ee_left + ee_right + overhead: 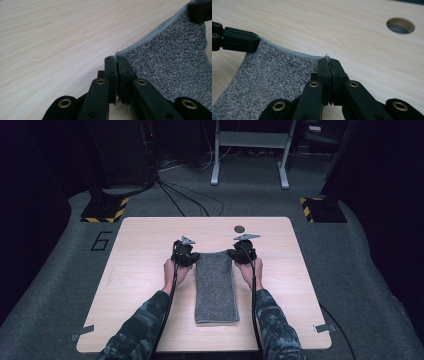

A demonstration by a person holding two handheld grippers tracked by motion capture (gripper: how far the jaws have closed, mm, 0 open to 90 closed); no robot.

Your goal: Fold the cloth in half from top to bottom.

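Note:
A grey towel (215, 287) lies folded lengthwise in the middle of the wooden table (140, 245), its far end lifted a little. My left gripper (192, 256) is shut on the towel's far left corner, and the jaws pinch the hemmed edge of the towel (165, 55) in the left gripper view (116, 61). My right gripper (234, 253) is shut on the far right corner, where the towel (274, 80) hangs between the closed jaws (328, 62). Across the towel, the other gripper's jaws (237, 40) hold the opposite corner.
A round hole (240, 228) is cut in the tabletop just beyond the right gripper; it is also in the right gripper view (400, 25). Tape strips mark the near corners (325, 328). Cables and a white frame (250, 150) stand on the floor behind the table.

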